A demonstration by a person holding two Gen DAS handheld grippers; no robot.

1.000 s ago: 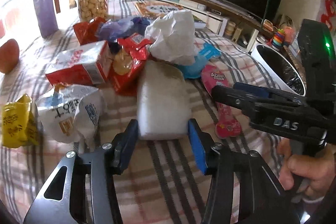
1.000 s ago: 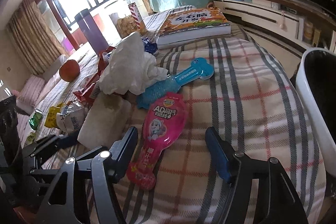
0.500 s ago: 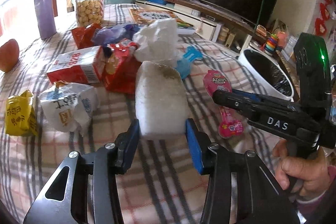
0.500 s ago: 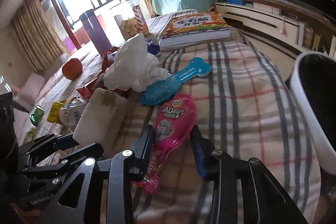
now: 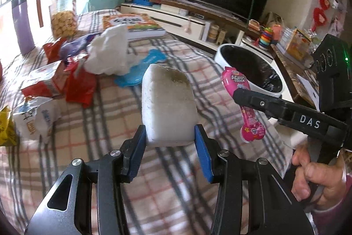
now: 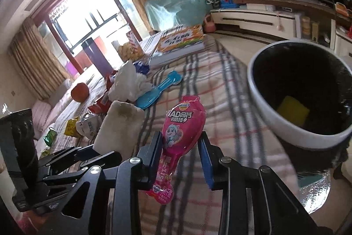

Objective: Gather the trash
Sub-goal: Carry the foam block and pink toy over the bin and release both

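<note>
My left gripper point(image 5: 170, 143) is shut on a dirty white sponge block point(image 5: 168, 105) and holds it above the plaid tablecloth point(image 5: 123, 116); the block also shows in the right wrist view point(image 6: 120, 124). My right gripper point(image 6: 181, 152) is shut on a pink paddle-shaped candy wrapper point(image 6: 182, 124), lifted off the cloth; the wrapper also shows in the left wrist view point(image 5: 242, 91). A white trash bin point(image 6: 286, 124) with a black liner stands to the right, with something yellow point(image 6: 292, 110) inside.
On the table lie a crumpled white tissue point(image 5: 110, 54), a blue wrapper point(image 5: 140, 72), red snack bags point(image 5: 77, 85), a white bag point(image 5: 35, 118), a yellow packet point(image 5: 5, 127), a book point(image 5: 132, 24), a cookie jar point(image 5: 62, 14) and a purple cup point(image 5: 22, 23).
My right gripper closed on the pink wrapper and lifted it toward the bin. My left gripper raised the white block off the cloth.
</note>
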